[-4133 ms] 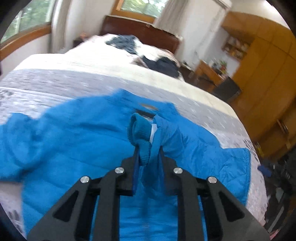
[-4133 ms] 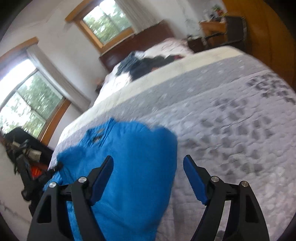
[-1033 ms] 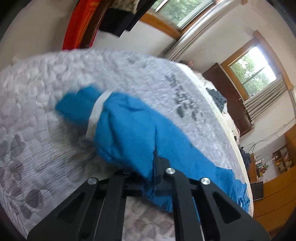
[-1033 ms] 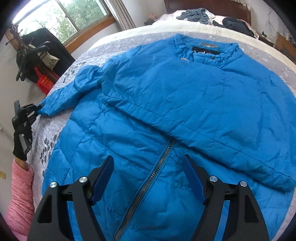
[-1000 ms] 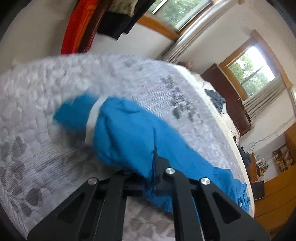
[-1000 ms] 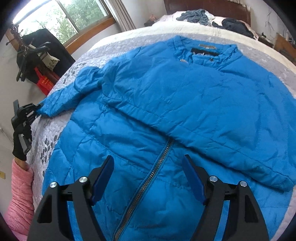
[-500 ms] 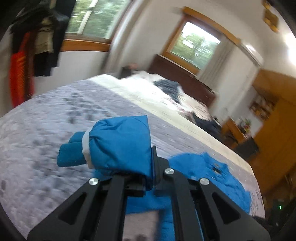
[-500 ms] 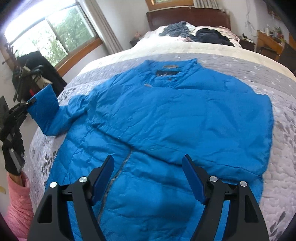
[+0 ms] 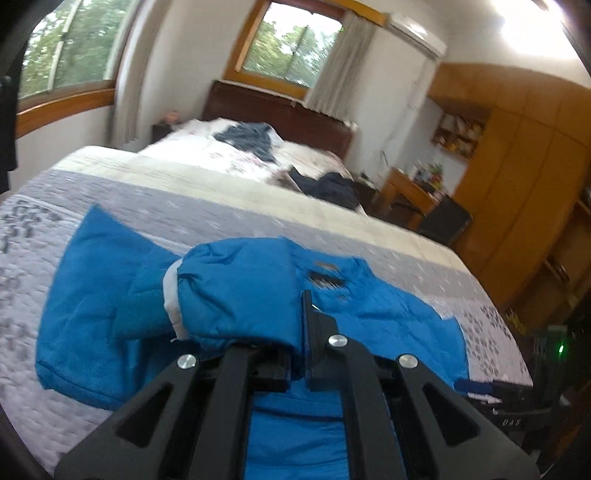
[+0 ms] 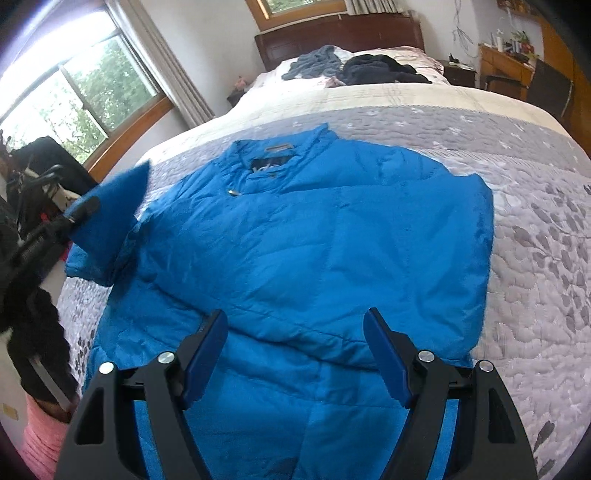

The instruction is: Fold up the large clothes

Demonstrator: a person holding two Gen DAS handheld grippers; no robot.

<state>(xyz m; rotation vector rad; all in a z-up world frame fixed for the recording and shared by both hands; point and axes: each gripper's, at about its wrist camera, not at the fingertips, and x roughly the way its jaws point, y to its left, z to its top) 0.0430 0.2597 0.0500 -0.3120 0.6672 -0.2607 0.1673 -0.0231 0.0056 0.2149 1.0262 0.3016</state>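
Note:
A blue puffer jacket (image 10: 314, 240) lies front-up on the grey quilted bed (image 10: 535, 258), its right sleeve folded across the chest. My left gripper (image 9: 299, 332) is shut on the jacket's left sleeve (image 9: 240, 288), holding it raised above the jacket's left shoulder, the white-lined cuff (image 9: 170, 295) pointing left. In the right wrist view the left gripper (image 10: 79, 212) shows at the left edge with the lifted sleeve (image 10: 110, 214). My right gripper (image 10: 295, 354) hovers open over the lower front of the jacket, nothing between its blue pads.
Dark clothes (image 10: 380, 68) are heaped near the wooden headboard (image 10: 340, 33). A desk (image 9: 410, 188) and wooden wardrobe (image 9: 517, 177) stand to the bed's right. A person's pink sleeve (image 10: 40, 439) and hanging dark garments (image 10: 37, 173) are at the bed's left side.
My left gripper has lifted the sleeve off the quilt and swung it in toward the jacket body. The right gripper stays open and has drawn back a little.

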